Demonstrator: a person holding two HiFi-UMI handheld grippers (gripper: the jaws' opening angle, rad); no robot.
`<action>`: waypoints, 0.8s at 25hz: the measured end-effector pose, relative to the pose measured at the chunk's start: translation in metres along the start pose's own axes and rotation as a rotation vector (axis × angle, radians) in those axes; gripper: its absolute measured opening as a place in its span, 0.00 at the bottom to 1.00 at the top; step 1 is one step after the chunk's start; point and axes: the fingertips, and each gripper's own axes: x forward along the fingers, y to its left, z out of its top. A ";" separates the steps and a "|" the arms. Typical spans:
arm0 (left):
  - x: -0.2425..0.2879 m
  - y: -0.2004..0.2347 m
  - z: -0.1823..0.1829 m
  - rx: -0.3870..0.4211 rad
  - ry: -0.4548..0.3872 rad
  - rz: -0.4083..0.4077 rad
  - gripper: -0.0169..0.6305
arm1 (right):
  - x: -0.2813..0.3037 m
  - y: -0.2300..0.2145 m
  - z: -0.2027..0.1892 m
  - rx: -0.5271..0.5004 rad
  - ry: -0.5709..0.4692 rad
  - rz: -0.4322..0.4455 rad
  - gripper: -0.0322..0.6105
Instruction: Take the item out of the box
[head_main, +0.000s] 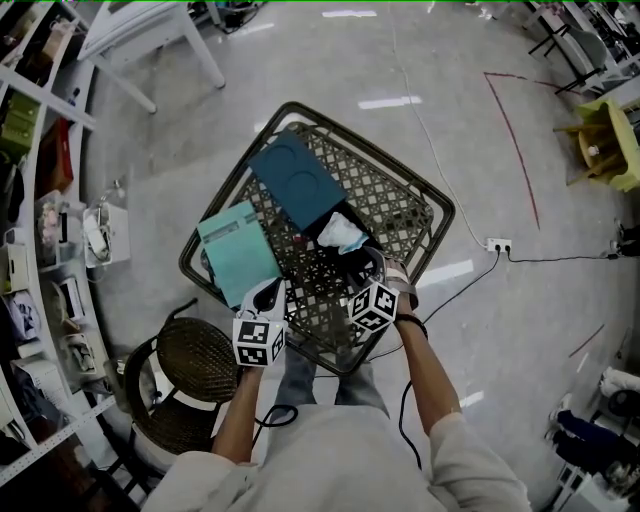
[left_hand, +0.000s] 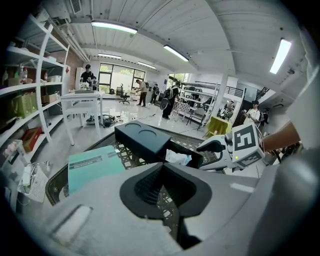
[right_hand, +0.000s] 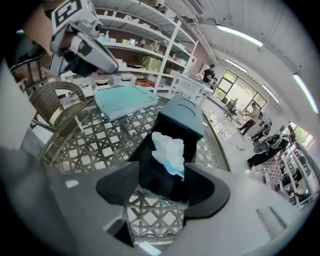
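Observation:
An open black box (head_main: 322, 262) lies on the lattice table (head_main: 420, 195). A crumpled white and pale blue item (head_main: 340, 233) sits inside it, showing in the right gripper view (right_hand: 167, 149) and the left gripper view (left_hand: 177, 157). My right gripper (right_hand: 161, 172) hangs open over the box's near end, the item just beyond its pads; in the head view the right gripper (head_main: 358, 262) sits at the box's right side. My left gripper (head_main: 267, 290) rests shut and empty at the table's near left, beside a light teal booklet (head_main: 238, 250).
A dark teal lid (head_main: 292, 180) with two round recesses lies behind the box. A wicker chair (head_main: 195, 360) stands at the near left of the table. Shelves (head_main: 40, 200) line the left side, and a power strip (head_main: 497, 244) lies on the floor to the right.

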 end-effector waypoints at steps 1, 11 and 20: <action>0.000 0.000 0.000 0.000 0.000 0.000 0.04 | 0.005 -0.001 0.001 0.007 0.005 0.006 0.48; -0.003 0.005 -0.003 -0.005 0.008 0.003 0.04 | 0.037 0.001 -0.003 -0.105 0.093 0.047 0.42; -0.004 0.006 -0.006 -0.012 0.011 0.004 0.04 | 0.057 0.002 -0.005 -0.211 0.133 0.042 0.25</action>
